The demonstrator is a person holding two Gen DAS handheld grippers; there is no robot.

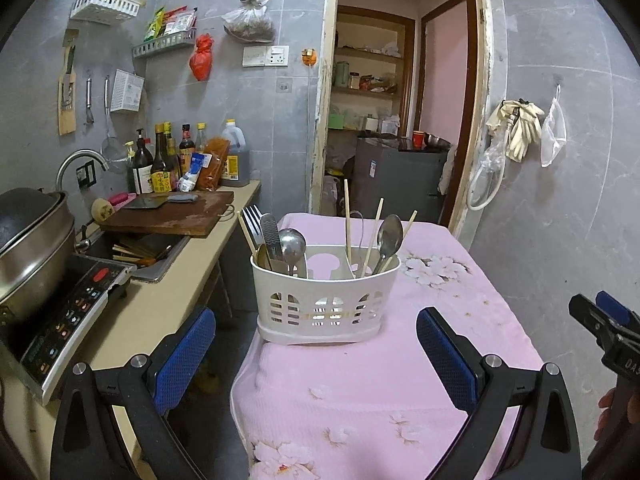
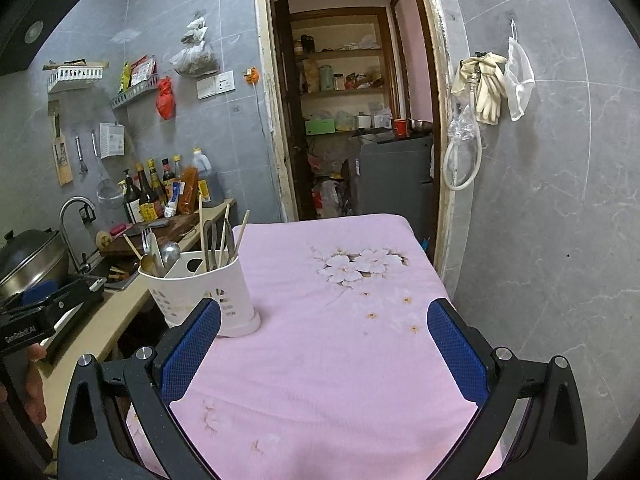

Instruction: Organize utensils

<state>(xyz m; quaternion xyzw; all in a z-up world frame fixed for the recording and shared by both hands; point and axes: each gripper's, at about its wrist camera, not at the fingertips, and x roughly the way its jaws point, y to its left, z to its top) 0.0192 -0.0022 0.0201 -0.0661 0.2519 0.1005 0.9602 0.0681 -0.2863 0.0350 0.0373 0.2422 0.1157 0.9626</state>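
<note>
Partly hidden: caddy [image 2: 208, 296] behind claw [image 2: 324, 320]

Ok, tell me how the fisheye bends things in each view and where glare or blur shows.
Left wrist view: the door frame bows outward, dark vignette fills the corners, the utensil caddy at centre stays sharp. Right wrist view: wall tile lines curve, soft glare on the grey tiles, the caddy is slightly soft near the edge.

Utensil handles vanish down inside the white caddy [image 1: 326, 280], its wall hiding their lower ends. In the right wrist view the left tongs [image 2: 48, 300] are cut off by the frame edge, and a blue pad [image 2: 192, 348] covers the caddy's near corner.
</note>
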